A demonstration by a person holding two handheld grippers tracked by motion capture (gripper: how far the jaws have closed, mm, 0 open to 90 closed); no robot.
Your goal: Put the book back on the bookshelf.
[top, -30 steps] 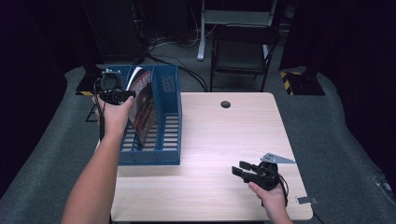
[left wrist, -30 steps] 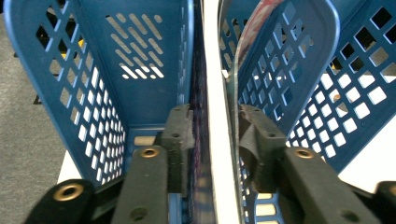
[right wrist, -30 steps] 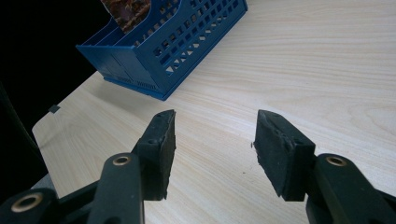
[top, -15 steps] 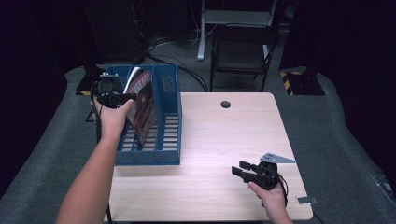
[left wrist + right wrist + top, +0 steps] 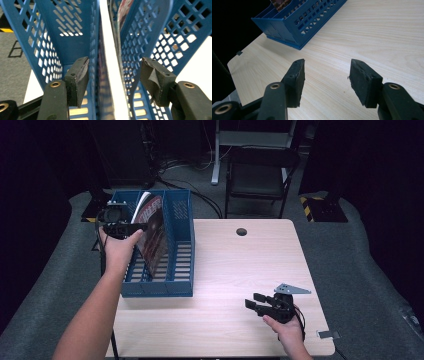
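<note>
- Since 1 s ago: the left gripper (image 5: 131, 226) has just been opening its jaws; the magazine (image 5: 152, 237) stands between them in the left gripper view, with a gap on each side, pads not pressing on it. The left hand (image 5: 119, 247) sits in nearly the same spot over the rack. The right gripper (image 5: 257, 303) and right hand (image 5: 286, 330) look unchanged.
- Left gripper (image 5: 113, 75): spread, holding nothing. Its 2 pads (image 5: 79, 75) flank the magazine's (image 5: 110, 70) white edge, which runs straight ahead between them and down into the blue file rack (image 5: 72, 42).
- Blue file rack (image 5: 176, 247): directly below and ahead of the left gripper, on the table's left part. The magazine stands in it, leaning, cover facing the middle divider; its top edge is level with the left gripper's jaws. Exact compartment cannot be told for certain.
- Right gripper (image 5: 325, 80): spread, nothing between the jaws, just above the bare wooden table (image 5: 367, 37). The blue file rack (image 5: 299, 22) lies well ahead of it, to its upper left.
- 2 grippers well apart.
- Grey plate (image 5: 292, 289) tops the right gripper.
</note>
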